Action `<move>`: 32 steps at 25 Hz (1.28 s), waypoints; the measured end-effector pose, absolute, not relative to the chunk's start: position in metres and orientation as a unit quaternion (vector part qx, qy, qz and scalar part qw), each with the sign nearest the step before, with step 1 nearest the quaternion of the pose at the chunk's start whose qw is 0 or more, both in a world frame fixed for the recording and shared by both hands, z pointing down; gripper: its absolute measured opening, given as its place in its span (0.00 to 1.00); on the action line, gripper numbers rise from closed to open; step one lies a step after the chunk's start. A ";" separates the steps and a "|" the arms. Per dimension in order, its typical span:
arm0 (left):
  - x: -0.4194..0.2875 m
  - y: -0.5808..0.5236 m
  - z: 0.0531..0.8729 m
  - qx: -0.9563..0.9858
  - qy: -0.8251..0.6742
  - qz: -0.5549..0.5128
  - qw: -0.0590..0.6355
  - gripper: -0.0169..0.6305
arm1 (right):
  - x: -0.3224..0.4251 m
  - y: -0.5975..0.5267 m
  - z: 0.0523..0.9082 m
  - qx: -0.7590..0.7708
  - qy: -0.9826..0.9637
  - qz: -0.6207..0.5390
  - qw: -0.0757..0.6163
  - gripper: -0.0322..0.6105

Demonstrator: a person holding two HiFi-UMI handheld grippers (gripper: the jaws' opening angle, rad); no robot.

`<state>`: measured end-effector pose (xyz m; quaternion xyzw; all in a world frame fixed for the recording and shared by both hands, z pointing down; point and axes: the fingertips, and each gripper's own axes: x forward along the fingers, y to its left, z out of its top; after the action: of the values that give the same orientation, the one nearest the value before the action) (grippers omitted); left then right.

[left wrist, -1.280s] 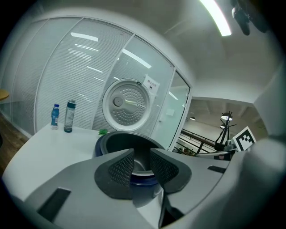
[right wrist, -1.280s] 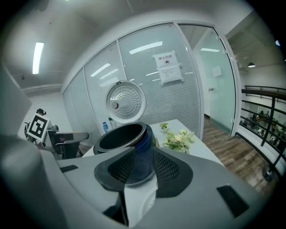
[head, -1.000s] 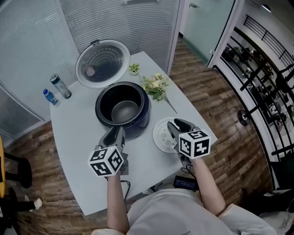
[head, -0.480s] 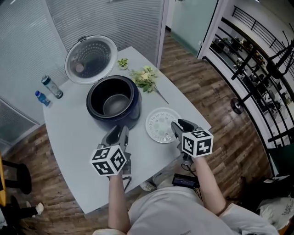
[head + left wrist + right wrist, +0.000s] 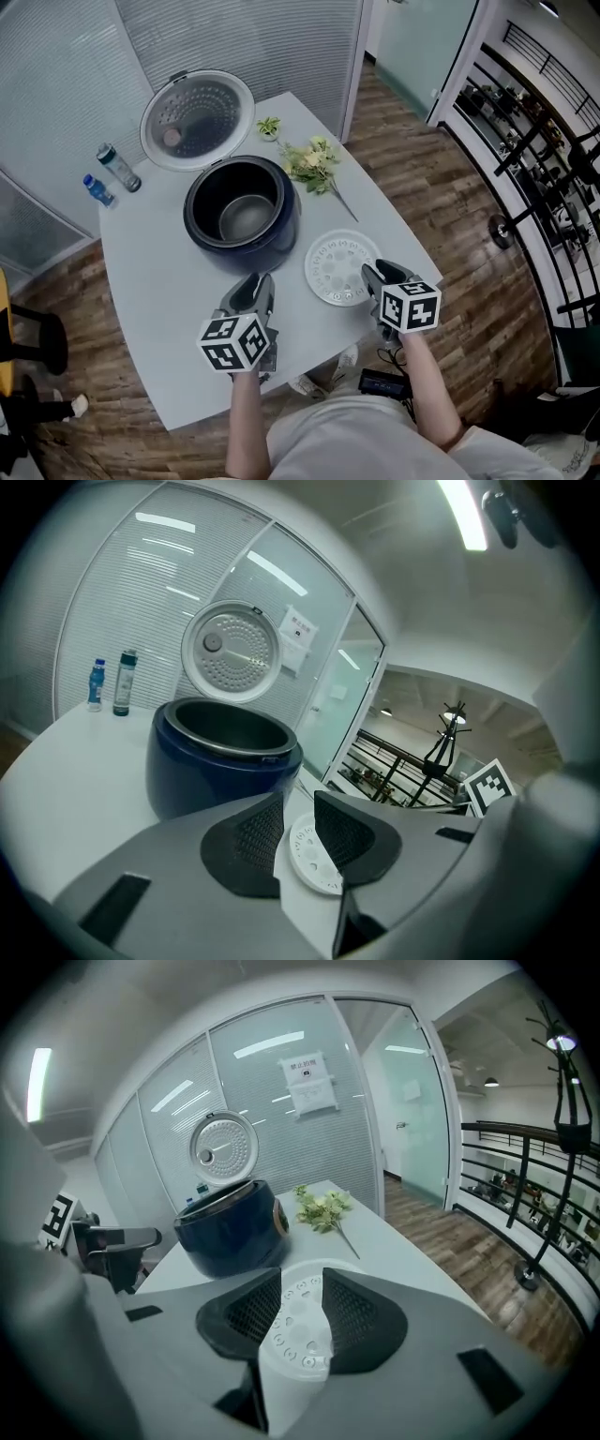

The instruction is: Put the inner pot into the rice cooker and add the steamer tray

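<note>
Now, pot (image 5: 247,218) sits in the cooker (image 5: 274,249); right claw (image 5: 374,274), apart and empty, faces the tray (image 5: 339,266) to grab it; left claw (image 5: 253,289) apart too.

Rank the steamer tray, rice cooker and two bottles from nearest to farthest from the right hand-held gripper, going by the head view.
1. Steamer tray, just ahead of the right hand-held gripper.
2. Rice cooker, mid-table, further left.
3. Bottles, far left table edge.
</note>
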<state>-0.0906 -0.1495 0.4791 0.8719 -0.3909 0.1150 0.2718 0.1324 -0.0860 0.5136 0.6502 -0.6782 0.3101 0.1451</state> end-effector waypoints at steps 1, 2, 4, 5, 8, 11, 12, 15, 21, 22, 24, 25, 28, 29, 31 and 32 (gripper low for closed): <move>-0.087 -0.150 0.482 0.869 -0.394 0.118 0.274 0.18 | 0.137 -0.088 0.517 0.647 -0.679 0.312 0.149 0.26; -0.084 -0.150 0.487 0.866 -0.397 0.121 0.277 0.18 | 0.141 -0.090 0.522 0.644 -0.680 0.315 0.152 0.26; -0.078 -0.150 0.497 0.860 -0.404 0.126 0.284 0.18 | 0.151 -0.093 0.534 0.639 -0.680 0.323 0.158 0.26; -0.075 -0.148 0.501 0.858 -0.407 0.129 0.287 0.18 | 0.156 -0.093 0.539 0.636 -0.680 0.326 0.161 0.26; -0.066 -0.144 0.510 0.850 -0.413 0.138 0.296 0.18 | 0.169 -0.094 0.549 0.630 -0.680 0.334 0.170 0.26; -0.061 -0.142 0.521 0.841 -0.421 0.150 0.304 0.18 | 0.176 -0.096 0.558 0.621 -0.682 0.342 0.179 0.27; -0.060 -0.141 0.526 0.838 -0.423 0.155 0.307 0.18 | 0.178 -0.095 0.562 0.618 -0.683 0.344 0.182 0.27; -0.051 -0.137 0.542 0.831 -0.426 0.166 0.316 0.18 | 0.189 -0.092 0.573 0.613 -0.683 0.350 0.188 0.27; -0.033 -0.138 0.577 0.814 -0.433 0.182 0.342 0.18 | 0.207 -0.096 0.599 0.596 -0.686 0.366 0.200 0.27; -0.030 -0.138 0.583 0.811 -0.433 0.185 0.346 0.18 | 0.208 -0.098 0.603 0.594 -0.686 0.369 0.202 0.27; -0.025 -0.140 0.594 0.807 -0.432 0.192 0.354 0.18 | 0.209 -0.101 0.611 0.588 -0.687 0.374 0.206 0.27; -0.023 -0.141 0.599 0.805 -0.432 0.195 0.357 0.18 | 0.210 -0.103 0.615 0.586 -0.687 0.375 0.209 0.27; -0.016 -0.145 0.614 0.800 -0.431 0.201 0.366 0.19 | 0.214 -0.107 0.627 0.582 -0.686 0.379 0.215 0.27; -0.014 -0.146 0.618 0.798 -0.431 0.203 0.370 0.20 | 0.216 -0.108 0.630 0.582 -0.686 0.380 0.217 0.27; -0.009 -0.147 0.628 0.794 -0.428 0.205 0.379 0.21 | 0.219 -0.110 0.637 0.579 -0.686 0.383 0.217 0.27; -0.006 -0.147 0.633 0.793 -0.426 0.205 0.384 0.21 | 0.220 -0.111 0.640 0.577 -0.687 0.386 0.215 0.27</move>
<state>-0.0065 -0.1472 0.6327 0.7929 -0.4260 0.2051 0.3843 0.2196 -0.1110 0.6398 0.5768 -0.6872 0.3859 0.2147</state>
